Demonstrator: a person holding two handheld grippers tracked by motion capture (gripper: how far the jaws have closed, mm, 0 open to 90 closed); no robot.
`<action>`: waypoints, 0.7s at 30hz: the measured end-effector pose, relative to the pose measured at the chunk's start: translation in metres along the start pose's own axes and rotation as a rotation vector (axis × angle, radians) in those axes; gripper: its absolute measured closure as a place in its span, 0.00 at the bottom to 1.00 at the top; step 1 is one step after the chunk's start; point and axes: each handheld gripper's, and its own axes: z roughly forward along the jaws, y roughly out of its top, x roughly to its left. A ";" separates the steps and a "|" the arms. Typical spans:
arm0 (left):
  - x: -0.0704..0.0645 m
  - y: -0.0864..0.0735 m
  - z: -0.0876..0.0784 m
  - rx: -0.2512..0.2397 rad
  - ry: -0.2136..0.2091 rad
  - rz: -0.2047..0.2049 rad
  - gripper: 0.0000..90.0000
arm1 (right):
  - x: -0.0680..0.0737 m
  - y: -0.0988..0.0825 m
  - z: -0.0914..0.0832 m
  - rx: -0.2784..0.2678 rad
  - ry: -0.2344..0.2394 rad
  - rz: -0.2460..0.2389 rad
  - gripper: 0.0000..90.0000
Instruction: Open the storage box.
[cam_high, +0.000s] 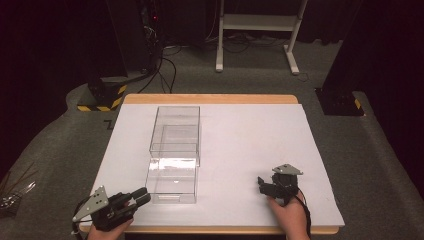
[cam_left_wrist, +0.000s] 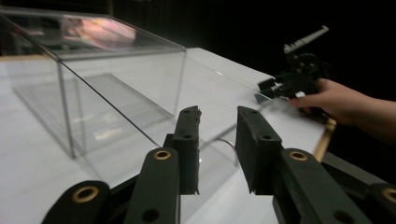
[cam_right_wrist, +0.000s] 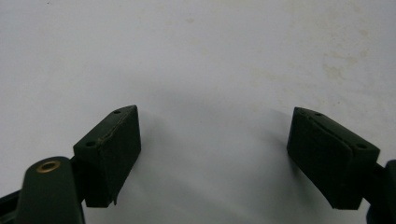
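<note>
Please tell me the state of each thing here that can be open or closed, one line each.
Drawer: pulled out of its clear case, empty.
Left gripper: open, holding nothing, just in front of the drawer.
Right gripper: wide open over the bare table, holding nothing.

1. My left gripper (cam_high: 142, 199) hides part of the clear drawer's (cam_left_wrist: 219, 154) front in its own view.
2. My right hand (cam_high: 289, 216) is cut off by the high view's bottom edge.
</note>
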 end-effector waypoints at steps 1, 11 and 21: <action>0.002 0.002 0.001 -0.006 0.019 -0.002 0.73 | 0.000 0.000 0.000 0.000 0.000 0.000 0.20; 0.045 0.013 0.016 0.011 0.247 -0.005 0.66 | 0.000 0.000 0.000 0.000 0.000 0.000 0.20; 0.081 -0.008 0.045 0.283 0.575 -0.009 0.53 | 0.000 0.000 0.000 0.000 0.001 0.001 0.20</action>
